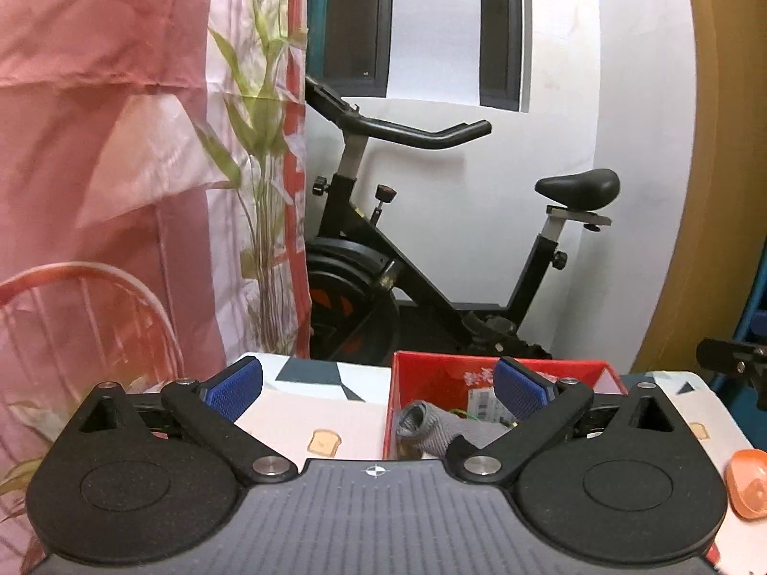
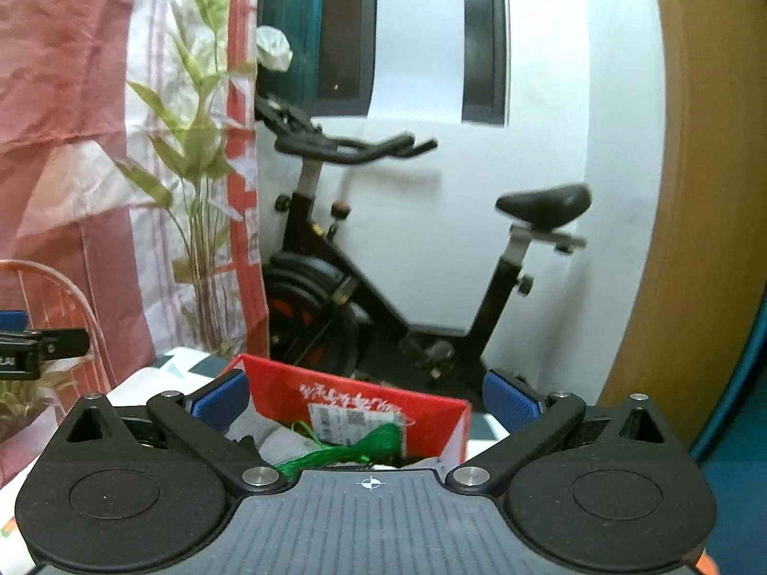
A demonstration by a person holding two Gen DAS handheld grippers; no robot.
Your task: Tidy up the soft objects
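A red box (image 1: 431, 378) stands on the patterned table (image 1: 307, 412). A grey knitted sock (image 1: 426, 426) lies inside it. My left gripper (image 1: 378, 388) is open and empty, held above the table with its right finger over the box. In the right wrist view the same red box (image 2: 345, 397) holds grey cloth (image 2: 283, 445) and a green tassel (image 2: 345, 450). My right gripper (image 2: 366, 397) is open and empty, its fingers spread on either side of the box. An orange soft object (image 1: 748, 488) lies on the table at the right edge.
A black exercise bike (image 1: 431, 258) stands behind the table against a white wall. A pink curtain (image 1: 96, 143) with a leaf print hangs on the left. An orange wire chair back (image 1: 86, 287) is at the left. A wooden panel (image 1: 719, 143) is on the right.
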